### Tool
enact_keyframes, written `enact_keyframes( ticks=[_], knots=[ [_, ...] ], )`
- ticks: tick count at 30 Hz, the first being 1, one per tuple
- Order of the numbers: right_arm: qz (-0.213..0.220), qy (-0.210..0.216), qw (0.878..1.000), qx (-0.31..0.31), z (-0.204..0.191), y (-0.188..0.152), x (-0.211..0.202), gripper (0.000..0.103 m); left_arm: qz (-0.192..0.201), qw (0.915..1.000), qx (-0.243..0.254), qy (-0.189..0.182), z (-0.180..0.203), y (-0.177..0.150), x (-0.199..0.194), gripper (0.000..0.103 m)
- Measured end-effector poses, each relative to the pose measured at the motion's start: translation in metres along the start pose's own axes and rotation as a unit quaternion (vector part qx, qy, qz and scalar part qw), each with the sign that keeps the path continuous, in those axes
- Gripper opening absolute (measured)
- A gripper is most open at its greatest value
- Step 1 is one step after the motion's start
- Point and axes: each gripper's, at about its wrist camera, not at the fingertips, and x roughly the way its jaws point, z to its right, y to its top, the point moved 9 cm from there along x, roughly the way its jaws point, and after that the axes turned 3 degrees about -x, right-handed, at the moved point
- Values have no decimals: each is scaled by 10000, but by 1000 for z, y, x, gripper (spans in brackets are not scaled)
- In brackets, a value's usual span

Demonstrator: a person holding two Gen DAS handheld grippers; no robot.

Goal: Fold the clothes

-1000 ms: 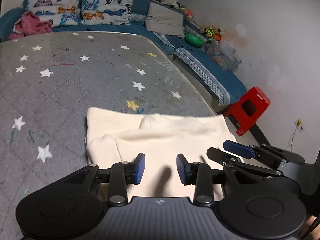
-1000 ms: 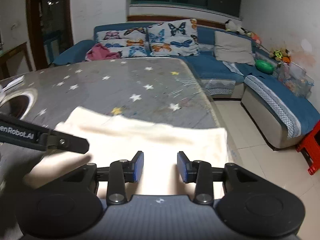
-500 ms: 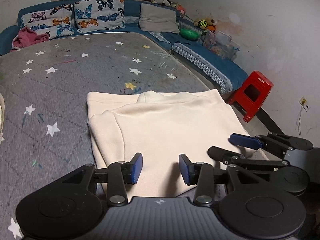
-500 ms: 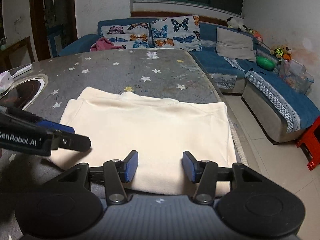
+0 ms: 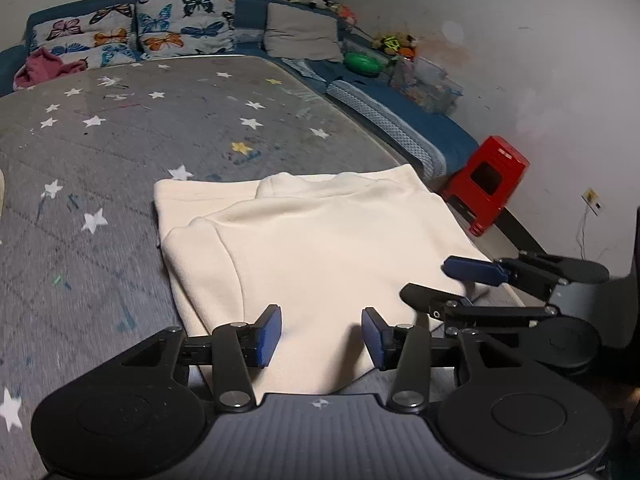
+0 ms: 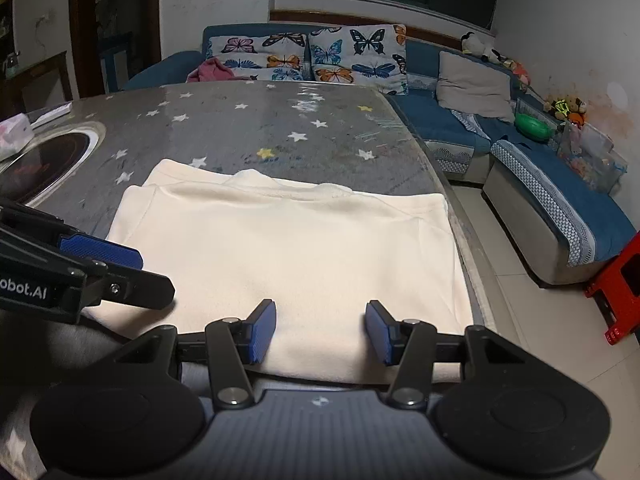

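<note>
1. Looking down both pairs of tongs, the cream, soft knit sweater lies flat on the grey star-patterned tabletop, partly folded, just ahead of and under the tips. Its collar is at the far edge, its near hem right at the fingers.
2. Its long axis runs side to side across both tongs, so each one faces its own half of the near hem. The left gripper sits over the left-middle part, the right gripper over the right part, close by the table's edge.
3. Neither is clearly nearer; they're side by side, tips almost level.
4. Left jaws are about halfway apart and opening, with nothing pinched, only cloth lying below the gap.
5. Right jaws are about halfway apart too, holding nothing; its blue pads hover over the hem without pressing.
6. My guess: the next fold means grabbing the near hem and carrying it toward the collar.
</note>
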Motion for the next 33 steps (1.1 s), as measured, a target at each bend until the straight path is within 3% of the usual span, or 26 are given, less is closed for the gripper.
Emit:
enact_keyframes(
  ticks=[7, 14, 20, 33],
  knots=[
    [132, -11, 9998, 141, 1, 0, -17, 61, 88, 9999, 119, 16, 6, -3, -11, 66],
    [256, -47, 9990, 354, -3, 0, -24, 77, 286, 9987, 280, 302, 4, -7, -26, 91],
    [376, -94, 9983, 442, -10, 0, -32, 84, 527, 9967, 348, 504, -1, -7, -42, 102],
    [548, -213, 9965, 586, -22, -4, -50, 96, 662, 9942, 342, 777, -12, -21, -62, 103]
  ],
)
